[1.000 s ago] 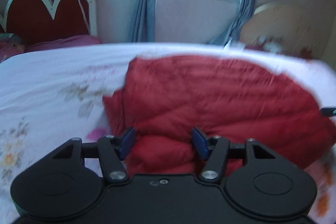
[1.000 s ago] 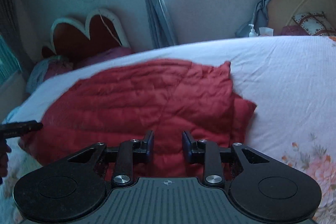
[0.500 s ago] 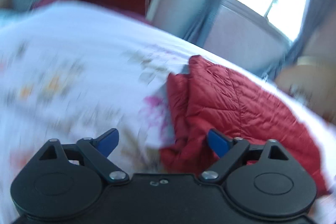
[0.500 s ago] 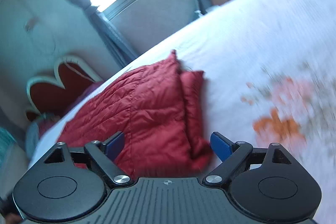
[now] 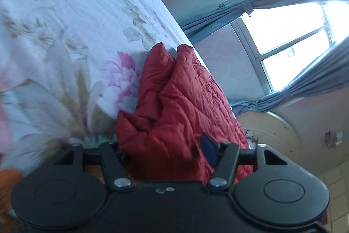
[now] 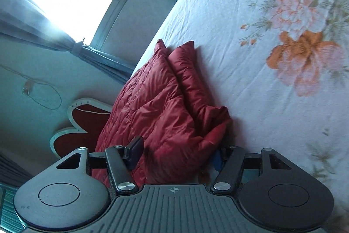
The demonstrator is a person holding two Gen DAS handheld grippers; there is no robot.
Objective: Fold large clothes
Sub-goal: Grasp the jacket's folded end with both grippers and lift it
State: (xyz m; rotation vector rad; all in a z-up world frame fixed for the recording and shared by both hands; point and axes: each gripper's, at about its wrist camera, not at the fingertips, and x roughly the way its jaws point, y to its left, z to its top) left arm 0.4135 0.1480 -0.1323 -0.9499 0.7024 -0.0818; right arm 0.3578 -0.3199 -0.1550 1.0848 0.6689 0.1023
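Overexposed window [image 5: 290,27] glare lights tilted fisheye views; bedsheet [image 5: 32,80] blurred at the edge.

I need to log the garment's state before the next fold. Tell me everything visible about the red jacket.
The red jacket is a quilted, puffy, slightly shiny garment, already folded into stacked layers, lying on the white floral bedsheet. Its near edge bunches up between the open left tongs and open right tongs, one at each end. Neither has closed on it yet.

Since a second ago both grippers have rolled sideways and spread their jaws wide, so the left gripper [image 5: 164,151] and right gripper [image 6: 176,156] now each straddle an end of the red jacket [image 5: 181,97].
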